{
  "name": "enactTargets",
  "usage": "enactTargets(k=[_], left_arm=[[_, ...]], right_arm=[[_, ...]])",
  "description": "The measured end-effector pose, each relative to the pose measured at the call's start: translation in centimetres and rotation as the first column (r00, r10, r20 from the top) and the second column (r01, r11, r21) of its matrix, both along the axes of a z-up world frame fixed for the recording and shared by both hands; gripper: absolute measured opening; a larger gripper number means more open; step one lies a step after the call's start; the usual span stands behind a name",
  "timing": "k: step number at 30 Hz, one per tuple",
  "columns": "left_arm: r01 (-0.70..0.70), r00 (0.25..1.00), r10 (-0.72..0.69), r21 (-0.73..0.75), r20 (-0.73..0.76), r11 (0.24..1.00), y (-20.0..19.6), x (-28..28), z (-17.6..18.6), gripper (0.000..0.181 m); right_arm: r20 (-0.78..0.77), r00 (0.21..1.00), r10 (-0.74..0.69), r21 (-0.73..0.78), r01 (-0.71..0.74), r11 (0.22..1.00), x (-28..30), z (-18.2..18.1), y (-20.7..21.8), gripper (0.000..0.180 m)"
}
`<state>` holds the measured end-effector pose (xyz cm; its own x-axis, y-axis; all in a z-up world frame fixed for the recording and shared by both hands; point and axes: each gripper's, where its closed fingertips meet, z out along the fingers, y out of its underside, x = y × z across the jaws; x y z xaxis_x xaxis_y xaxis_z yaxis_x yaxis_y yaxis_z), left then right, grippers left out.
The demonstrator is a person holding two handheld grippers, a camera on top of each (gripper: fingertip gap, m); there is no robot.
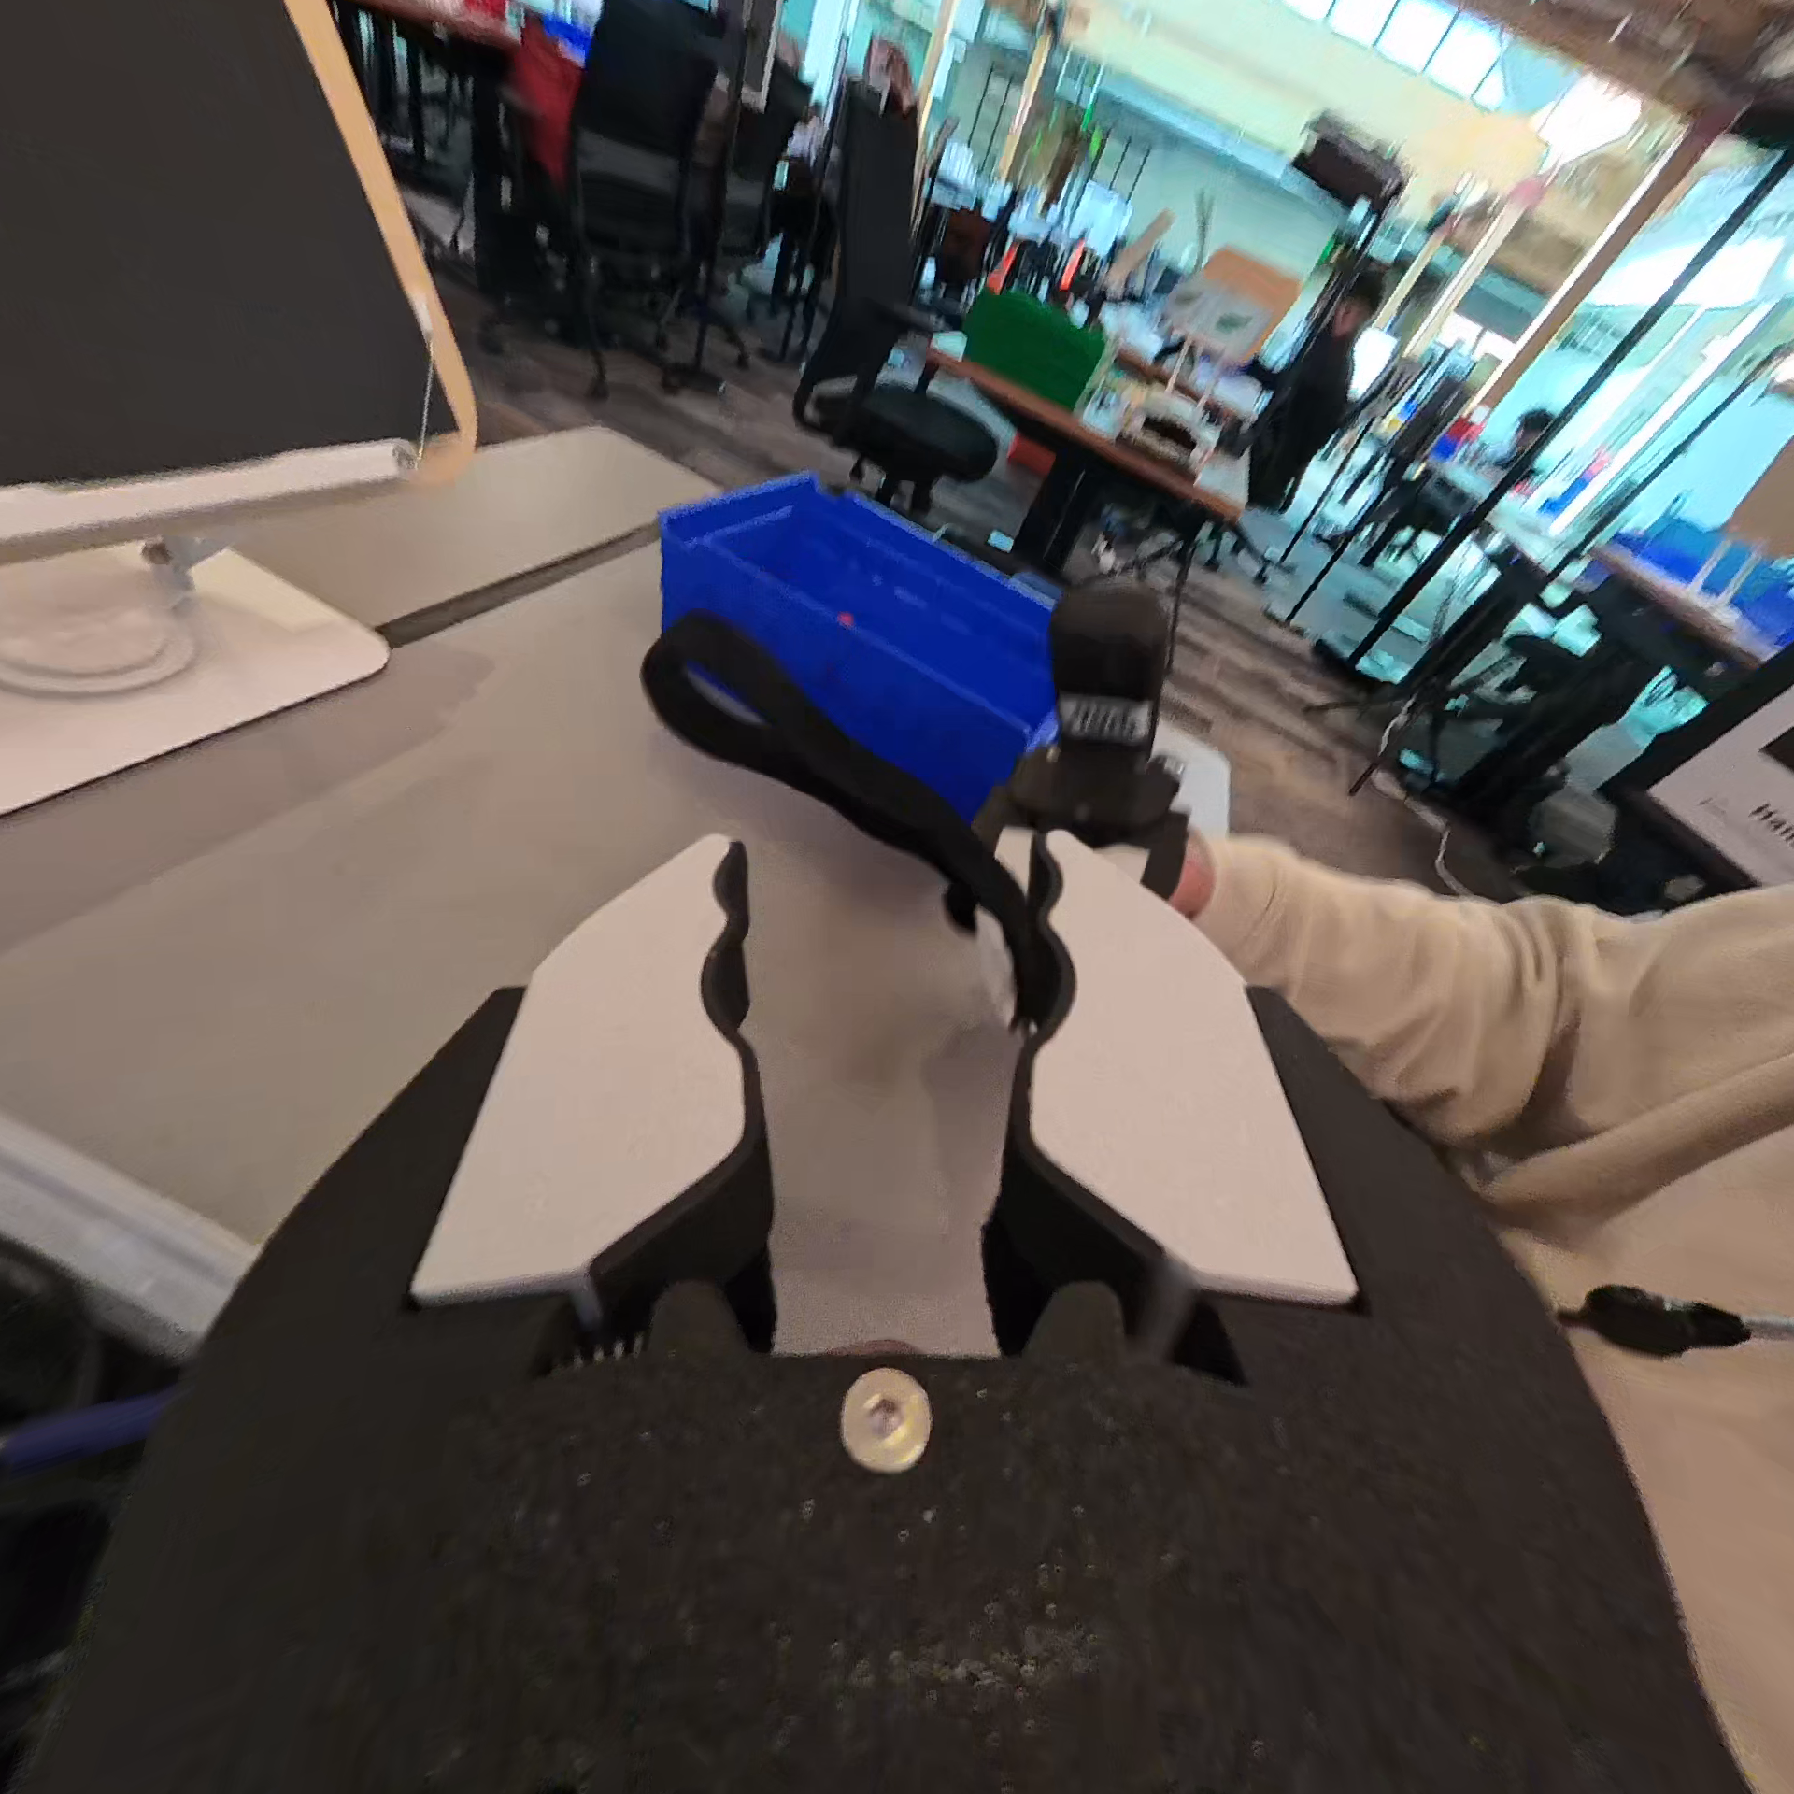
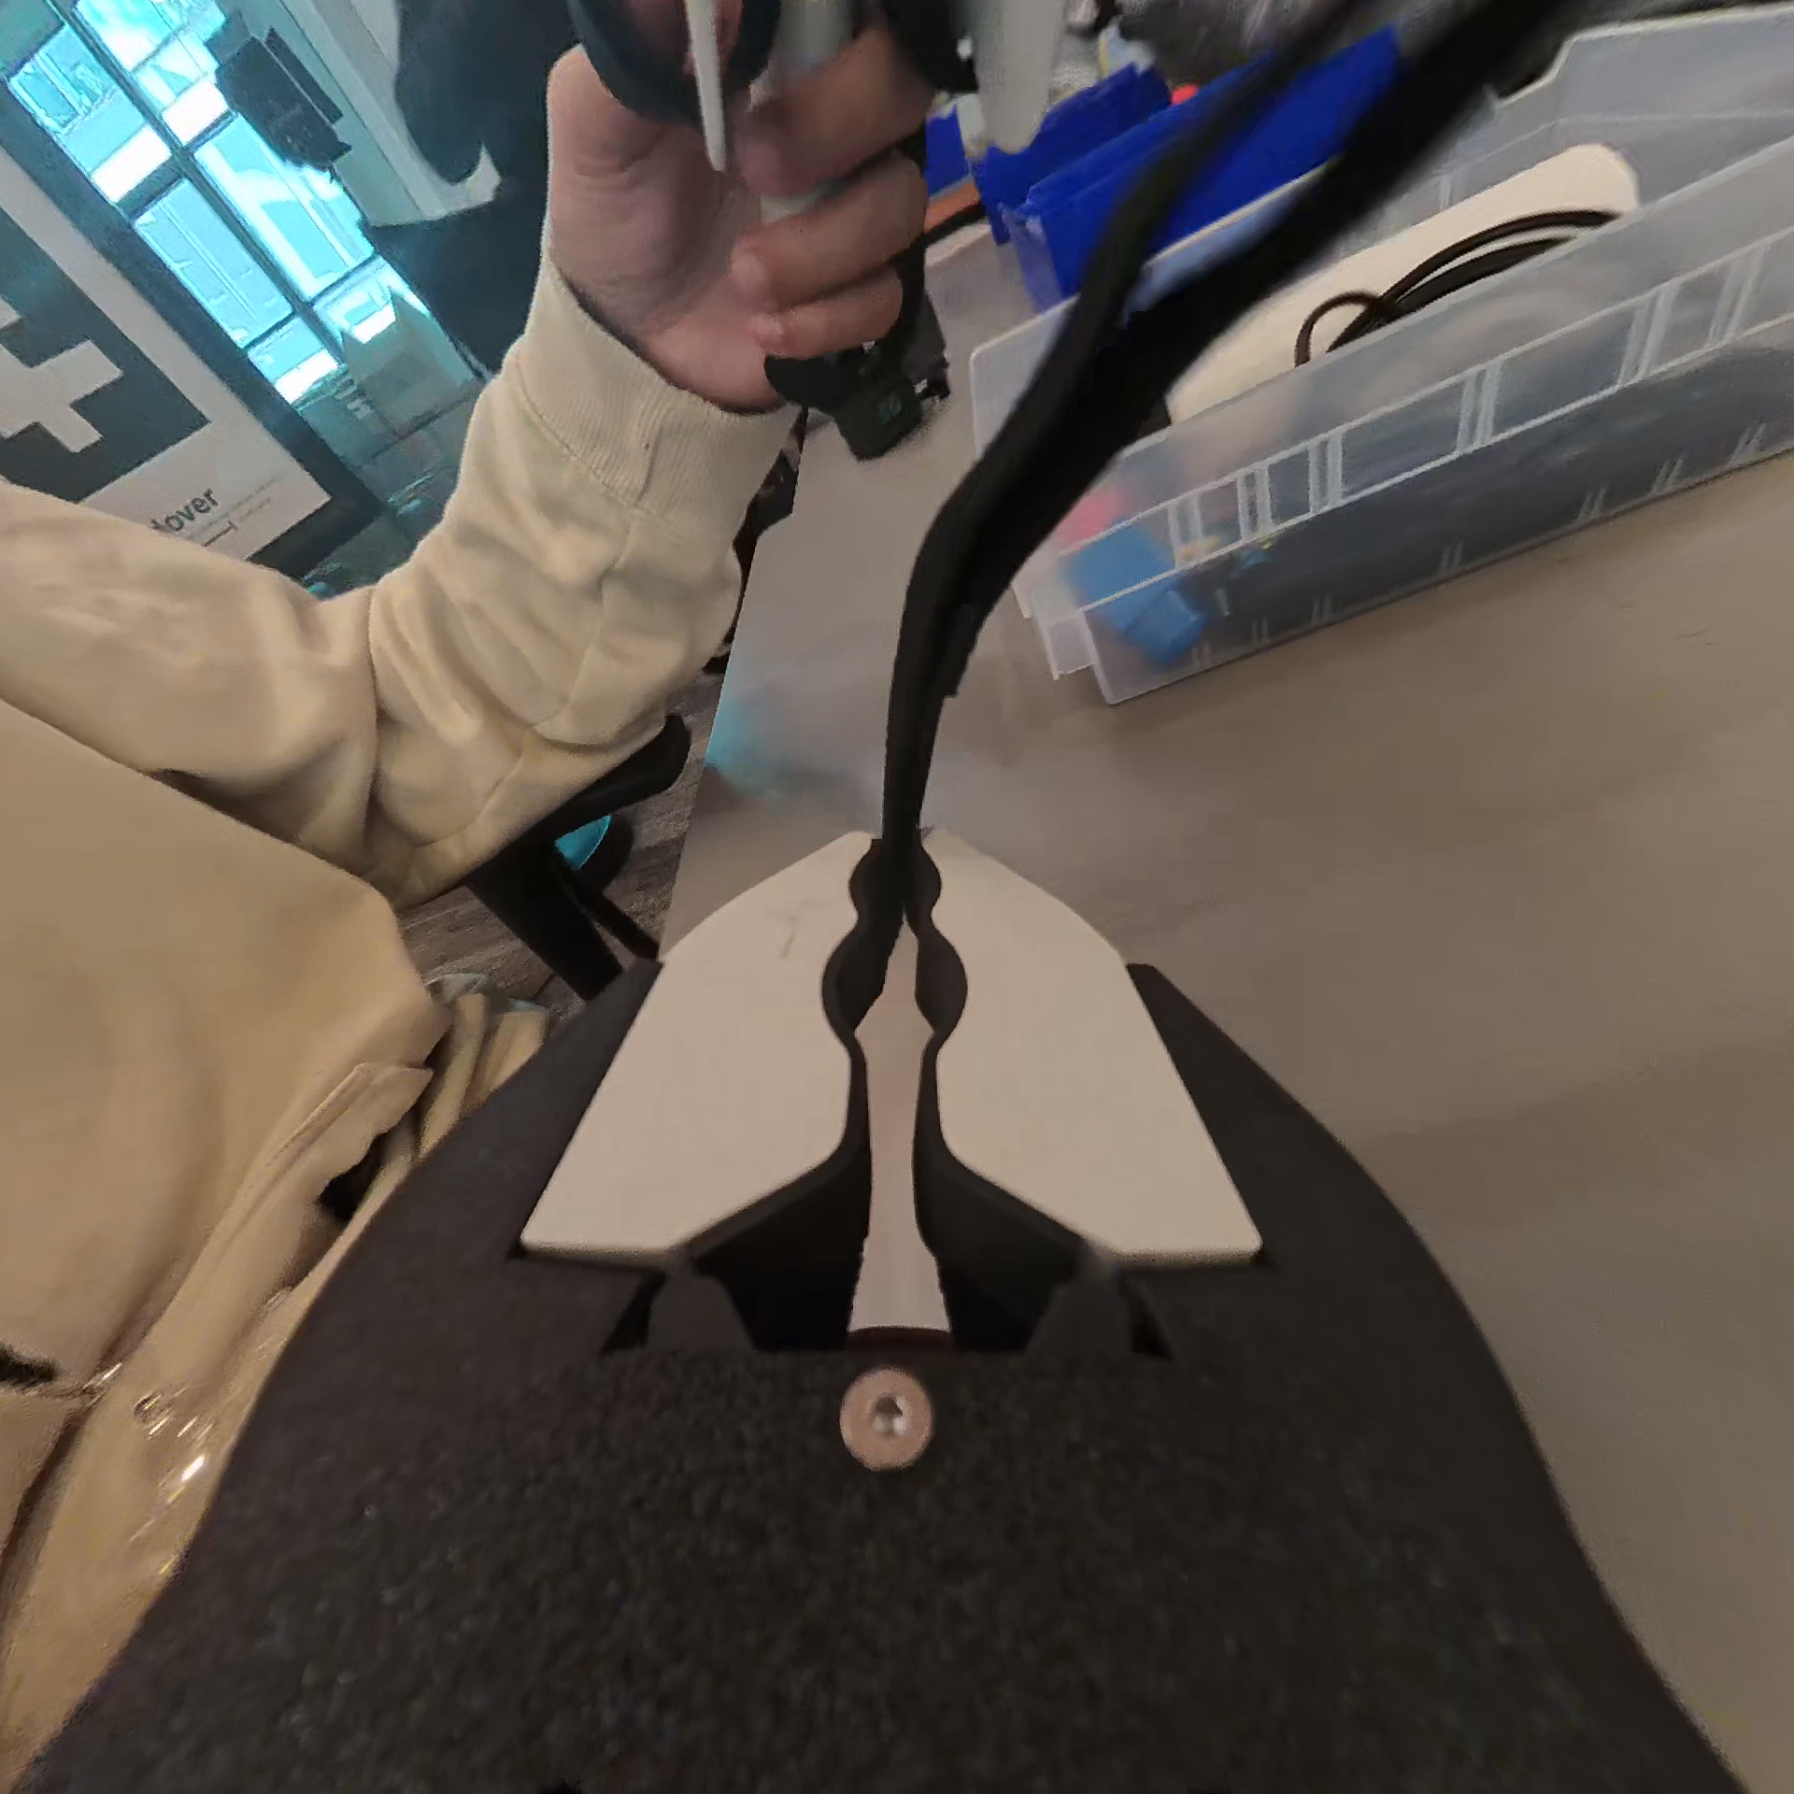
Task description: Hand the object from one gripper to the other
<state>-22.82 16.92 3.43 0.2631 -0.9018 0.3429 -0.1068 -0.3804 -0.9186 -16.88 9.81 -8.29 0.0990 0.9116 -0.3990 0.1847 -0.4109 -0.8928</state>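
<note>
The object is a long black strap (image 2: 932, 582). In the right wrist view my right gripper (image 2: 895, 879) is shut on one end of it, and the strap rises away to the upper right. In the left wrist view my left gripper (image 1: 888, 879) is open with its jaws wide apart. The strap (image 1: 825, 747) loops in front of it and runs down along the inner side of the right finger (image 1: 1136, 1019), not clamped. The left gripper's white fingers (image 2: 707, 87) show at the top of the right wrist view, held by a hand (image 2: 680, 243).
A blue bin (image 1: 874, 621) stands on the grey table (image 1: 388, 922) beyond the left gripper. A monitor on a white stand (image 1: 175, 621) is at the left. Clear plastic organiser trays (image 2: 1408, 466) lie at the right. A cream sleeve (image 1: 1456, 1019) reaches in from the right. The gap from one gripper's tips to the other's is roughly 15 cm.
</note>
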Motion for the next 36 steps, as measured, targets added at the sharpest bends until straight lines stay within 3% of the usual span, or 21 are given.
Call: enactTargets(k=[6,11,16,20,24,28,31,36], left_arm=[[0.204,0.938,-0.196,-0.002,-0.287,0.979,-4.4,-0.4,-2.7,0.051],[0.454,0.800,-0.406,0.004,-0.442,0.891,-9.6,3.0,-5.8,0.054],[0.645,0.650,-0.635,-0.138,-0.417,0.751,-14.3,5.3,-8.2,0.062],[0.739,0.486,-0.795,-0.316,-0.363,0.595,-17.7,4.8,-10.7,0.061],[0.765,0.408,-0.863,-0.403,-0.299,0.502,-19.2,5.1,-12.2,0.049],[0.793,0.314,-0.913,-0.457,-0.260,0.403,-20.6,4.6,-13.1,0.014],[0.780,0.294,-0.911,-0.479,-0.288,0.403,-20.6,4.5,-14.1,0.006],[0.739,0.399,-0.849,-0.426,-0.347,0.522,-18.1,5.3,-14.7,0.004]], right_arm=[[0.366,0.923,0.115,0.011,-0.128,0.992,4.6,-0.6,-2.1,0.003],[0.605,0.734,0.309,-0.093,-0.320,0.943,6.7,-2.1,-7.4,0.003],[0.667,0.568,0.483,-0.203,-0.485,0.850,6.0,-2.8,-12.7,0.003],[0.649,0.539,0.538,-0.217,-0.546,0.809,4.8,-2.5,-14.3,0.003],[0.680,0.494,0.542,-0.235,-0.554,0.799,4.4,-3.4,-14.7,0.003],[0.693,0.484,0.535,-0.232,-0.552,0.801,4.2,-3.8,-14.5,0.003],[0.698,0.501,0.512,-0.210,-0.540,0.815,4.2,-3.8,-13.9,0.003],[0.739,0.537,0.406,-0.148,-0.458,0.876,5.1,-3.8,-11.4,0.007]])
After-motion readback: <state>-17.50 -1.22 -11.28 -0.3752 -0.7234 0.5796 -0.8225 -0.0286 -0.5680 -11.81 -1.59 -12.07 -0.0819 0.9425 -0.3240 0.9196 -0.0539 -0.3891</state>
